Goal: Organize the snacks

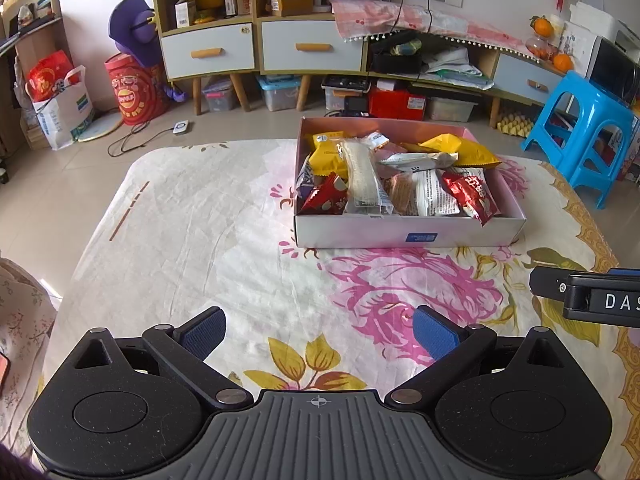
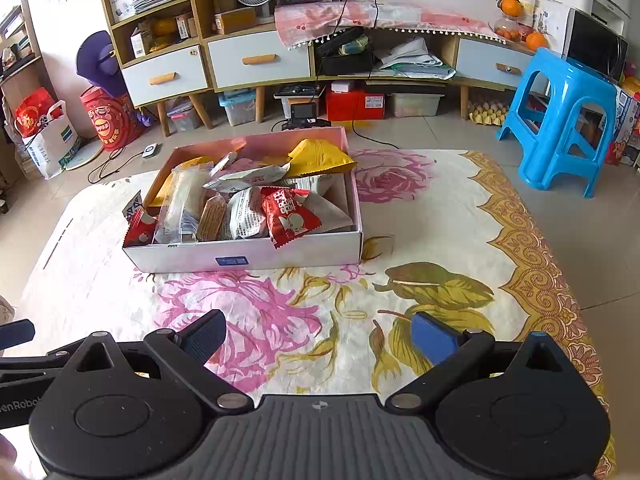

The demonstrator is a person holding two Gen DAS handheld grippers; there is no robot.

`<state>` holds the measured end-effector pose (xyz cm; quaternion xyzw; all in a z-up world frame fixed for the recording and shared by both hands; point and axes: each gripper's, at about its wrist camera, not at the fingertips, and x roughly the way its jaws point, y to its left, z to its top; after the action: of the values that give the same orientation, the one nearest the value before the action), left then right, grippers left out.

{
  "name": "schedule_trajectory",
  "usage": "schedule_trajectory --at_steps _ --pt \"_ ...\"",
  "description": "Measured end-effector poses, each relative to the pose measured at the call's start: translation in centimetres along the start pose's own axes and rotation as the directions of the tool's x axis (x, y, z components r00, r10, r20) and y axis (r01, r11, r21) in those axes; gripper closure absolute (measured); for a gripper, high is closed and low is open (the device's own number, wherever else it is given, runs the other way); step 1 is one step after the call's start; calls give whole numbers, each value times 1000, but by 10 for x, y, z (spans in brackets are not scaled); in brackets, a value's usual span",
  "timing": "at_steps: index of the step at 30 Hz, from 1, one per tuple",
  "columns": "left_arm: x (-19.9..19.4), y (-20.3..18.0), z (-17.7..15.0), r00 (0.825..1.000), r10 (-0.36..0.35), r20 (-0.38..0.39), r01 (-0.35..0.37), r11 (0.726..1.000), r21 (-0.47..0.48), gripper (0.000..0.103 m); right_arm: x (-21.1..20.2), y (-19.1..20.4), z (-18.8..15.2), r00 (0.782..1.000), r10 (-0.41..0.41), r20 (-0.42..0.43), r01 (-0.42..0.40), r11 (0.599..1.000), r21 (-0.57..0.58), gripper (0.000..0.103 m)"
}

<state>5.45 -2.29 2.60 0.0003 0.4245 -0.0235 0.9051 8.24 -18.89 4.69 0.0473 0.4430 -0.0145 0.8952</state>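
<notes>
A shallow pink-white cardboard box (image 1: 408, 234) (image 2: 248, 258) stands on the flowered tablecloth. It holds several snack packs: a yellow pack (image 1: 460, 150) (image 2: 320, 156), a red pack (image 1: 472, 196) (image 2: 290, 214), a long clear-wrapped bar (image 1: 362, 178) (image 2: 186, 200) and white packs (image 1: 434, 194). My left gripper (image 1: 320, 330) is open and empty, low over the cloth, near and left of the box. My right gripper (image 2: 318, 336) is open and empty, in front of the box's right end. Its body shows at the right edge of the left wrist view (image 1: 592, 298).
The flowered cloth (image 1: 200, 232) (image 2: 440, 240) covers the table. A blue plastic stool (image 1: 588, 136) (image 2: 560, 120) stands on the floor beyond the right edge. Cabinets with drawers (image 1: 312, 50) (image 2: 260, 60), storage bins and bags line the far wall.
</notes>
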Motion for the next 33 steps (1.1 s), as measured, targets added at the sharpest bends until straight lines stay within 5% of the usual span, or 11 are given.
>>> schedule_trajectory --at_steps 33 --pt "-1 -2 -1 1000 3 13 -4 1000 20 2 0 3 -1 1000 1 -5 -1 1000 -7 11"
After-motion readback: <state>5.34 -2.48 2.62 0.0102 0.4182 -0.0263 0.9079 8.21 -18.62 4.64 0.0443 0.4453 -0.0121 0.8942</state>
